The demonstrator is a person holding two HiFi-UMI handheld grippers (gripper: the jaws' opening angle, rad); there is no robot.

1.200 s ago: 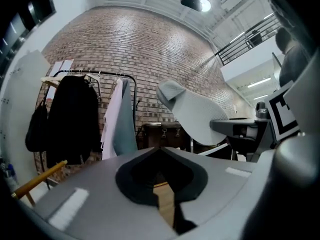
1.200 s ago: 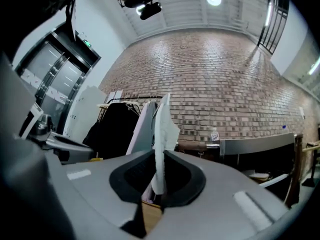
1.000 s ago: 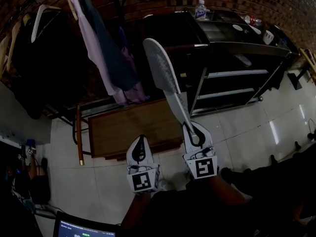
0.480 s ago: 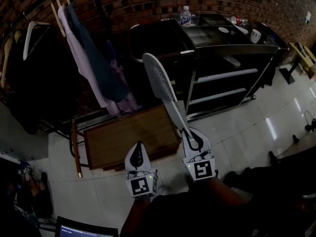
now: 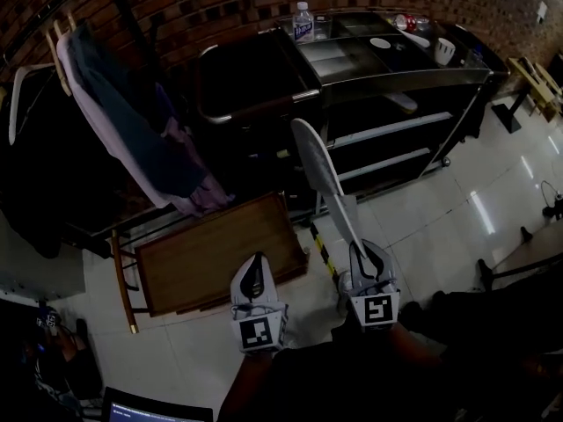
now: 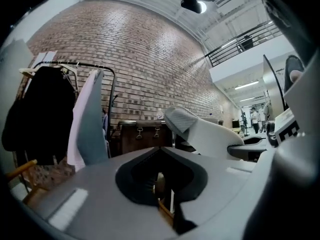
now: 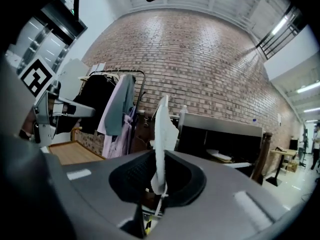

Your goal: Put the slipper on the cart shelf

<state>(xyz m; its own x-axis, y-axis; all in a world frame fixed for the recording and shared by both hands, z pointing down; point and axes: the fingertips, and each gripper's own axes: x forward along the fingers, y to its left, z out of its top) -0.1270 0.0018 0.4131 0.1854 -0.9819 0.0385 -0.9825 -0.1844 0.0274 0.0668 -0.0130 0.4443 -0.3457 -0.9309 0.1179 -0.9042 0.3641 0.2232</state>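
Observation:
A white slipper (image 5: pixel 318 170) sticks out forward from my right gripper (image 5: pixel 359 246), which is shut on its heel end. The slipper's toe points at the black cart (image 5: pixel 400 76) and hangs in front of the cart's left side, short of its shelves (image 5: pixel 387 134). In the right gripper view the slipper (image 7: pixel 161 129) stands edge-on between the jaws. A second white slipper (image 5: pixel 403 102) lies on the upper cart shelf. My left gripper (image 5: pixel 253 264) hangs shut and empty over the floor, to the left of the right one.
A low wooden table (image 5: pixel 215 253) lies ahead of the left gripper. A clothes rack with hanging garments (image 5: pixel 123 126) fills the left. A dark trunk (image 5: pixel 251 73) stands left of the cart. A water bottle (image 5: pixel 303 23), a cup (image 5: pixel 444 51) and a can (image 5: pixel 406 22) sit on the cart top.
The right gripper and the slipper have moved right and toward the cart. The cart now sits more central in the head view. The left gripper has followed, still empty.

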